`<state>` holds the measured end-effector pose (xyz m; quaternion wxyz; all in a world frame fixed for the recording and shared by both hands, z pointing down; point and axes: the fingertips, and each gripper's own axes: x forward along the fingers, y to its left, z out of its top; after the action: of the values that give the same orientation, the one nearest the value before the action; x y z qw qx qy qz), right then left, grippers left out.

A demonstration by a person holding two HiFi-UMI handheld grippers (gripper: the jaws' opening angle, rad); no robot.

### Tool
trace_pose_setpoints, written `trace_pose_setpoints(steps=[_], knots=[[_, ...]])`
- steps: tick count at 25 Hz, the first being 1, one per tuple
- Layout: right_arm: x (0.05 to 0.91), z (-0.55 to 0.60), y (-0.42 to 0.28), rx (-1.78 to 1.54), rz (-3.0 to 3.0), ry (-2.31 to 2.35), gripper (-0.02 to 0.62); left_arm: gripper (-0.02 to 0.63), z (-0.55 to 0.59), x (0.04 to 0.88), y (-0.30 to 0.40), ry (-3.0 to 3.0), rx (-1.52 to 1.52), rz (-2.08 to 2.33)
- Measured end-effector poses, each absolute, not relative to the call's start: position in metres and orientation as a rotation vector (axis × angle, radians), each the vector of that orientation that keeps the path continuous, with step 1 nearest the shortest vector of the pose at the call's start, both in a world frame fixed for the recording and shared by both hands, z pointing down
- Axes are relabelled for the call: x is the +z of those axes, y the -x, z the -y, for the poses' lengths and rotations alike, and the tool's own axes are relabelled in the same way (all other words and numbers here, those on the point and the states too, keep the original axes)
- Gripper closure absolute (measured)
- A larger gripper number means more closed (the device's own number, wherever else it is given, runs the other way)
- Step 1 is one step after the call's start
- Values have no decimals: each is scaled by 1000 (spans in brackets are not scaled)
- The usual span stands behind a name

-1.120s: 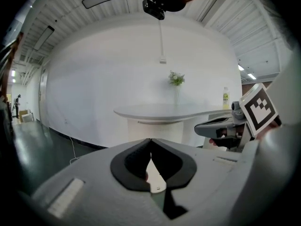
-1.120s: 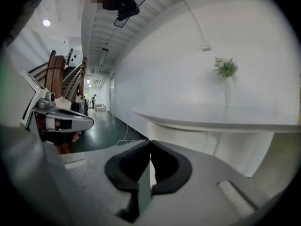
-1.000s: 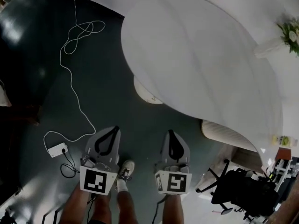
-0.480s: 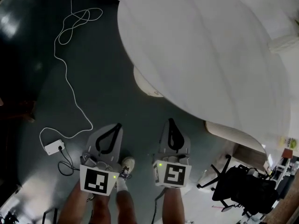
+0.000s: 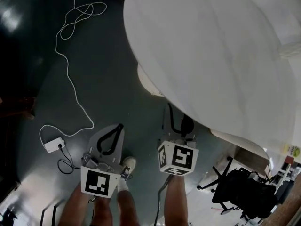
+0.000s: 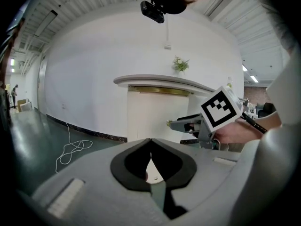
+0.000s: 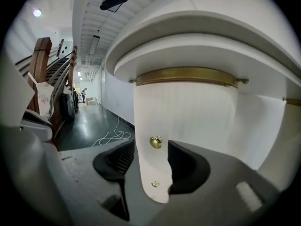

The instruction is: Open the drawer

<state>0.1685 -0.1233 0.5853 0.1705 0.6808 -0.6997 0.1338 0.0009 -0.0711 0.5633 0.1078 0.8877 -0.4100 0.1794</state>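
Right gripper view: right tool [image 7: 151, 149] jaws just spread wide, brass knob [image 7: 155, 142] between them, ungripped; left tool [image 6: 150, 141] jaws together, empty.

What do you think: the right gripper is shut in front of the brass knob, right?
No, the right gripper is open, jaws just opened with nothing gripped, in front of the brass knob; the right gripper view shows it.

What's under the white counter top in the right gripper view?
A brass band, then a curved white front with a brass knob. The right gripper, jaws just opened and empty, covers the front's lower part. Inside is hidden.
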Motion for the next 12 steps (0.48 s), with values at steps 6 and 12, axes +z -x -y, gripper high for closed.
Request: trace_pose_setpoints(steps=[6,12], knots=[[595,140,-169,400,1967,-1930,370,595,76,566,3,-2610,528,1219],[602,146,-172,415,1939,-1945,370,595,77,569,7,-2597,524,1226]])
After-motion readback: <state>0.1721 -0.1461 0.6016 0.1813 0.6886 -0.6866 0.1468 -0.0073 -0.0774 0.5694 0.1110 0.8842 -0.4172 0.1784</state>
